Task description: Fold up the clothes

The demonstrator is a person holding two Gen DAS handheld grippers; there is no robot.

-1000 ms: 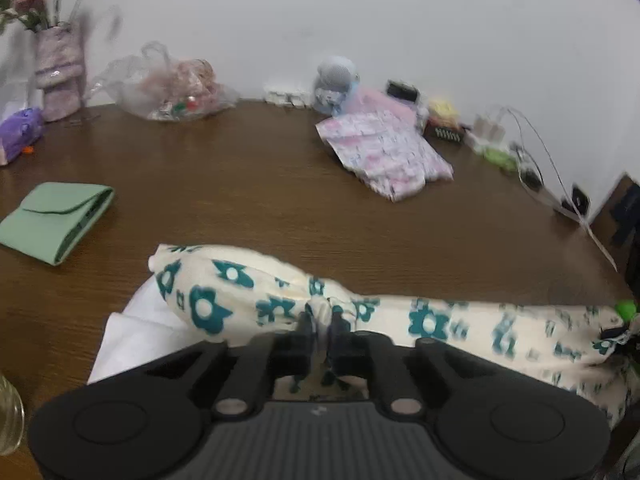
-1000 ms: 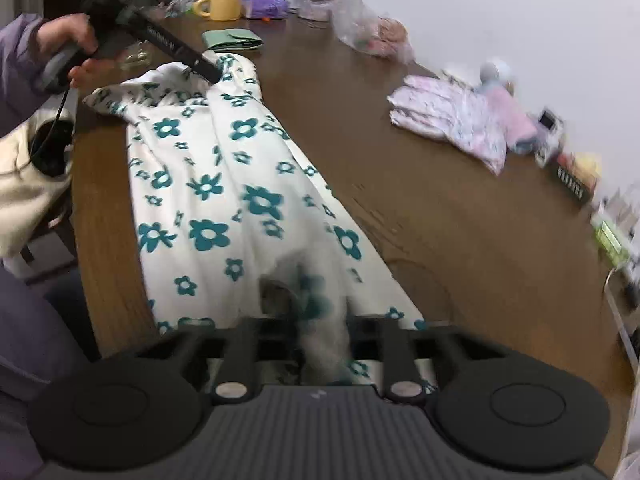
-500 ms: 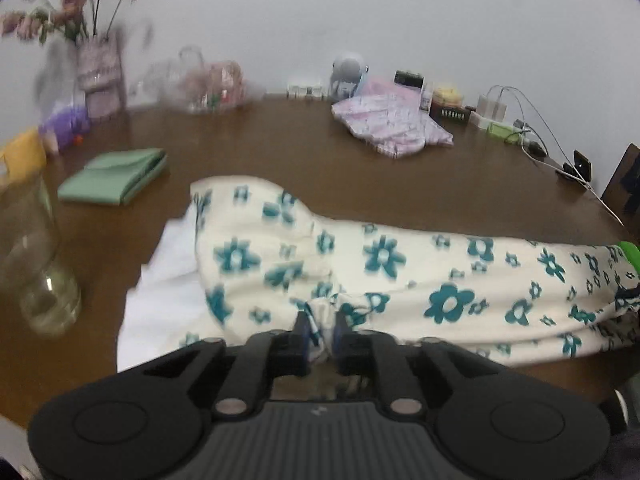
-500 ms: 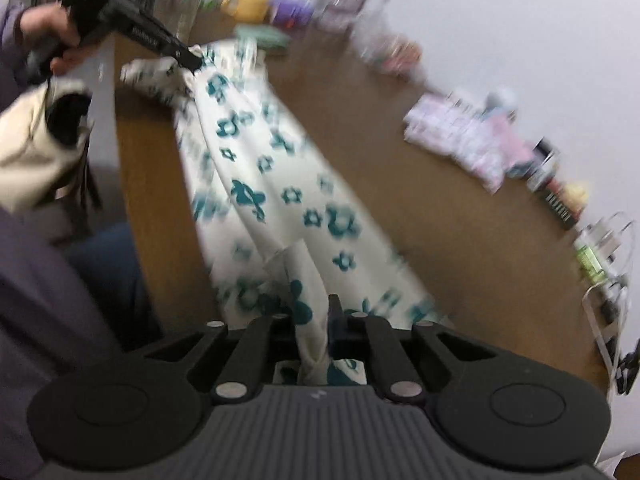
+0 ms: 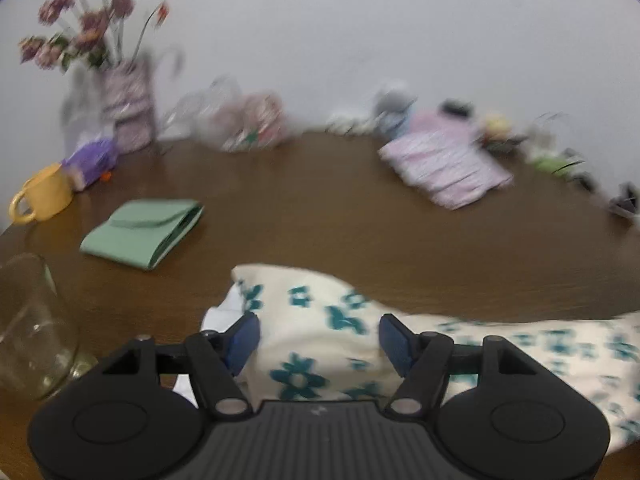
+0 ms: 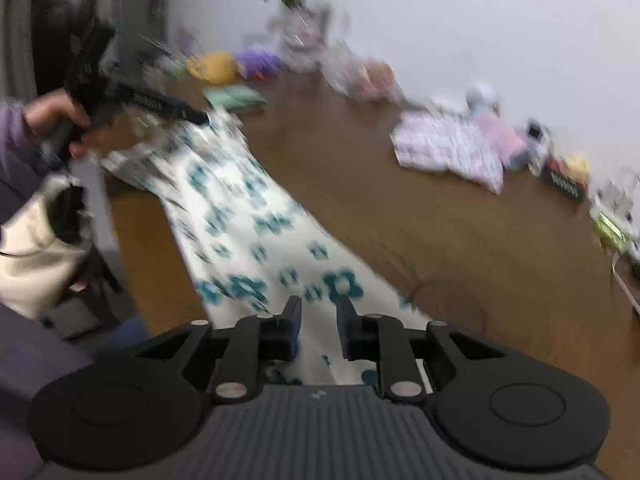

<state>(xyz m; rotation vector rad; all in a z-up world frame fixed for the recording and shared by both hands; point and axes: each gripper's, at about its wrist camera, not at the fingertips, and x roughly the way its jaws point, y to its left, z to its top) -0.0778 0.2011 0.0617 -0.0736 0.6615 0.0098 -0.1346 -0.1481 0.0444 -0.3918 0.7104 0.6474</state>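
A cream garment with teal flowers (image 5: pixel 312 336) lies in a long strip on the brown table (image 5: pixel 320 216), along its near edge. White lining shows at its left end. My left gripper (image 5: pixel 319 338) is open, its blue pads wide apart over the garment's left end, with no fabric pinched. In the right wrist view the same garment (image 6: pixel 256 224) runs from near to far. My right gripper (image 6: pixel 319 320) is open just above its near end. The left gripper (image 6: pixel 198 117) shows at the garment's far end, held by a hand (image 6: pixel 56 116).
A folded green cloth (image 5: pixel 142 234), a yellow mug (image 5: pixel 40 194) and a clear glass (image 5: pixel 34 328) sit at the left. A flower vase (image 5: pixel 128 120), a plastic bag (image 5: pixel 244 124) and a folded pink garment (image 5: pixel 446 164) line the back. A cream bag (image 6: pixel 36 252) hangs off the table's edge.
Both grippers were shut on bunched fabric and have opened, letting the garment go. It now lies on the table, and both grippers sit slightly back from it.
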